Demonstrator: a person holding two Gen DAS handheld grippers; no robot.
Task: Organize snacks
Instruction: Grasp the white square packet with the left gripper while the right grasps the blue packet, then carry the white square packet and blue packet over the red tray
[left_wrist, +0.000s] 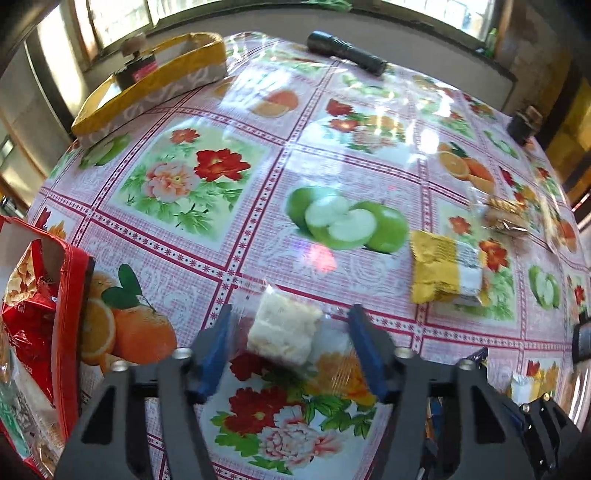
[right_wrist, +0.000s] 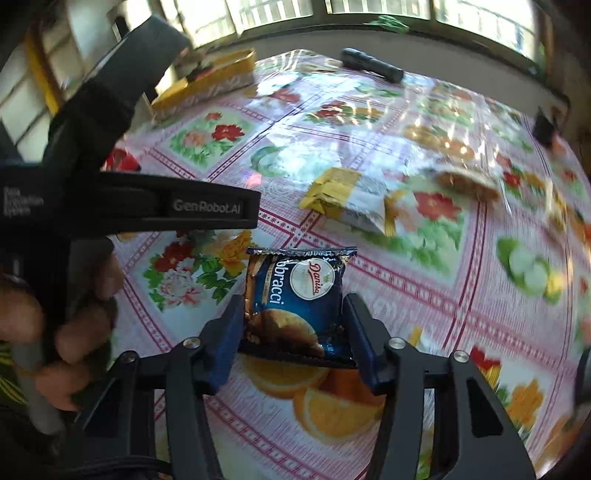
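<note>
My left gripper (left_wrist: 290, 325) is shut on a clear-wrapped white rice cake (left_wrist: 282, 330) and holds it above the flowered tablecloth. My right gripper (right_wrist: 295, 314) is shut on a blue Danisa snack pack (right_wrist: 299, 302), also held above the table. A yellow-and-white snack pack (left_wrist: 445, 273) lies to the right of the left gripper and shows in the right wrist view (right_wrist: 345, 197) too. A clear bag of brown snacks (left_wrist: 508, 218) lies beyond it, also in the right wrist view (right_wrist: 465, 181). A red box with several snack bags (left_wrist: 40, 328) stands at the left edge.
A long yellow-rimmed tray (left_wrist: 155, 83) lies at the far left of the table. A black torch (left_wrist: 347, 51) lies at the far edge by the window. A small dark jar (left_wrist: 524, 123) stands at the far right. The left hand-held gripper body (right_wrist: 122, 199) fills the right wrist view's left side.
</note>
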